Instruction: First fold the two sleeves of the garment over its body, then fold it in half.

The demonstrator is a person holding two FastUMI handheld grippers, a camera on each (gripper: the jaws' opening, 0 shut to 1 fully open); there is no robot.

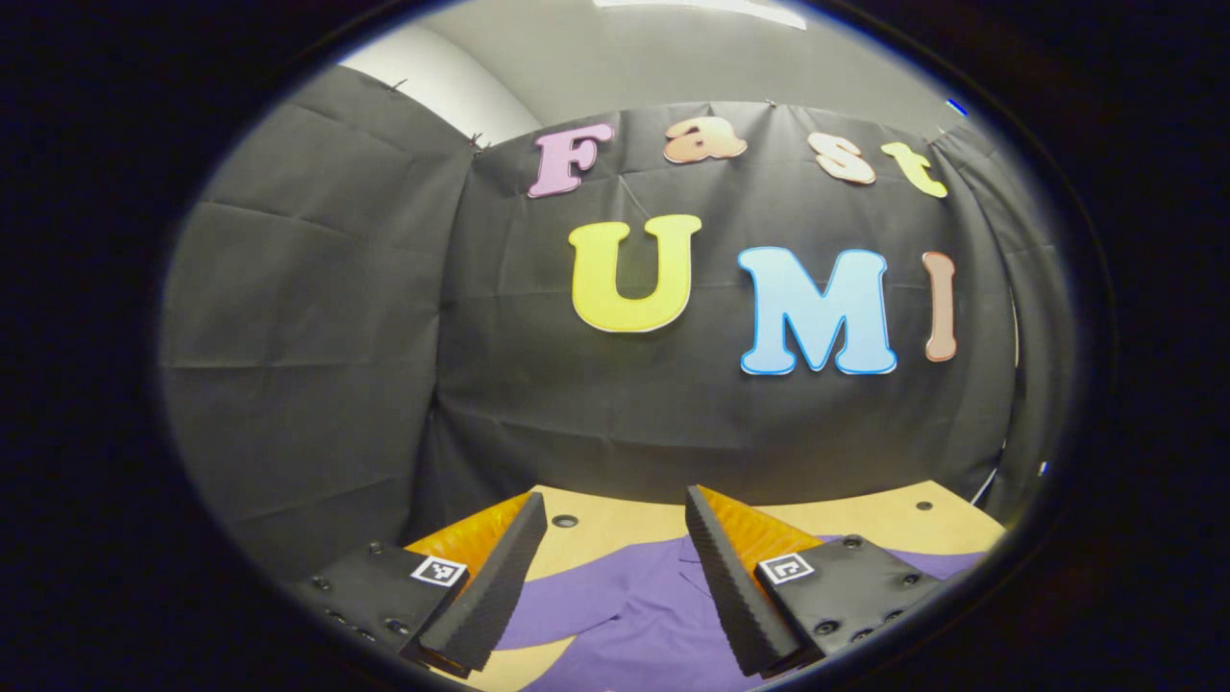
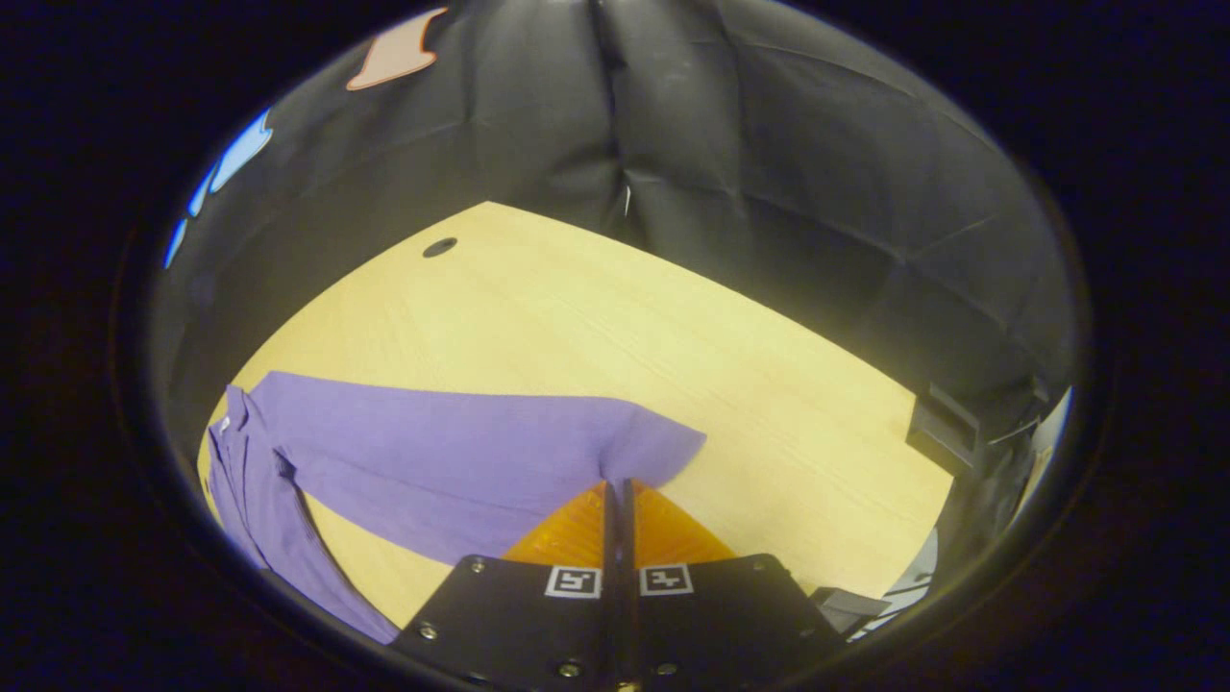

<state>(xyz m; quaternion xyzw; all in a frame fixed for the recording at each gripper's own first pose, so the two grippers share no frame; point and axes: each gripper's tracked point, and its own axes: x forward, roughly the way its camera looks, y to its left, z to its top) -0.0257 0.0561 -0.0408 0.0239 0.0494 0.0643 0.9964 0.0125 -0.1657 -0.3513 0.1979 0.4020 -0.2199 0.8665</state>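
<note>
Right gripper (image 2: pixel 616 495) nearest the lens in the right gripper view: fingers pressed together, tips at the cuff end of the purple shirt's sleeve (image 2: pixel 461 452), cloth apparently pinched between them, though the exact bite is hidden behind the fingers. The sleeve runs out flat from the shirt body (image 2: pixel 245 481) at the view's left edge, stretched across the wooden table (image 2: pixel 673 336); it is not yet folded over the body. Judgement: first step in hand, this sleeve about to be carried. Next move calls for lifting the cuff clear of the table and sweeping it back toward the body, laying it flat across the chest without dragging the rest of the shirt along. Left gripper (image 1: pixel 615 538), in the left gripper view: fingers spread wide, holding nothing, hovering above the shirt (image 1: pixel 634 615), with what looks like the collar region lying between and below them; whether the tips touch cloth I cannot tell. It looks placed to steady the body or wait for the other sleeve. Farther out: bare tabletop with a small dark hole (image 2: pixel 439 247) near the far edge, nothing lying in the fold path. A dark box-like fitting (image 2: pixel 947 428) sits at the table's right edge, well apart from the sleeve. Beyond, the black cloth wall (image 2: pixel 769 173).
</note>
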